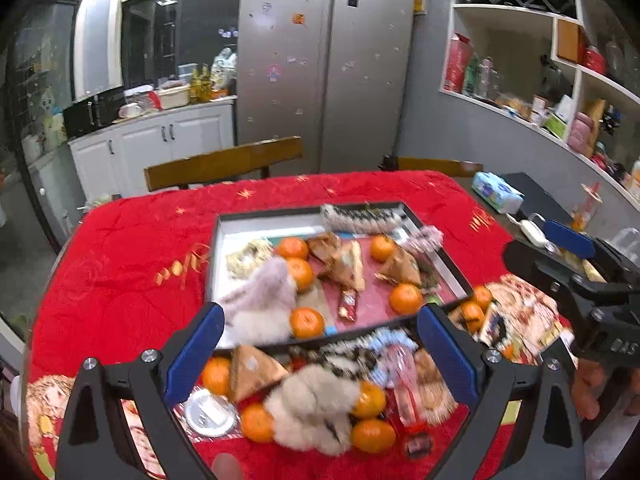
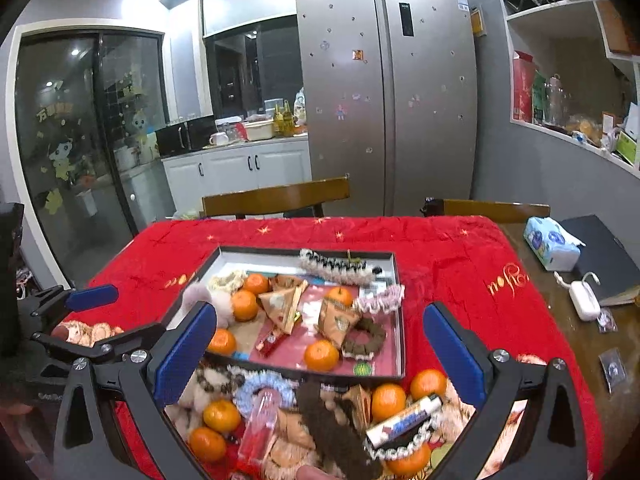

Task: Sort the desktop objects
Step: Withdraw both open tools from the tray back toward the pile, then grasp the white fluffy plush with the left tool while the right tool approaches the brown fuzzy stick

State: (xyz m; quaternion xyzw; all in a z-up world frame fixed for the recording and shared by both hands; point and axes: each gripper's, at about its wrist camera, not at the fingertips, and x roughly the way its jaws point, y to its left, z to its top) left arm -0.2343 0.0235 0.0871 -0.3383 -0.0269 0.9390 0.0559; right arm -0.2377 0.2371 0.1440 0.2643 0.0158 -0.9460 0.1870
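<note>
Red tablecloth (image 2: 440,256) over table, black tray (image 2: 396,312) at its centre holding tangerines (image 2: 321,355) and scrunchies, loose pile of tangerines, scrunchies, snack packets just nearside of tray, left gripper (image 1: 320,356) and right gripper (image 2: 320,360) both spread wide, empty, above that pile.

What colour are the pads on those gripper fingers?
Blue, on black arms; the right gripper fingers show it best in the right wrist view.

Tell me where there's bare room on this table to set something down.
Bare red cloth lies between the tray and the tissue pack, and behind the tray toward the chairs. Left of the tray is also bare cloth. Inside the tray, only the far-left corner is bare. The near pile is crowded.
</note>
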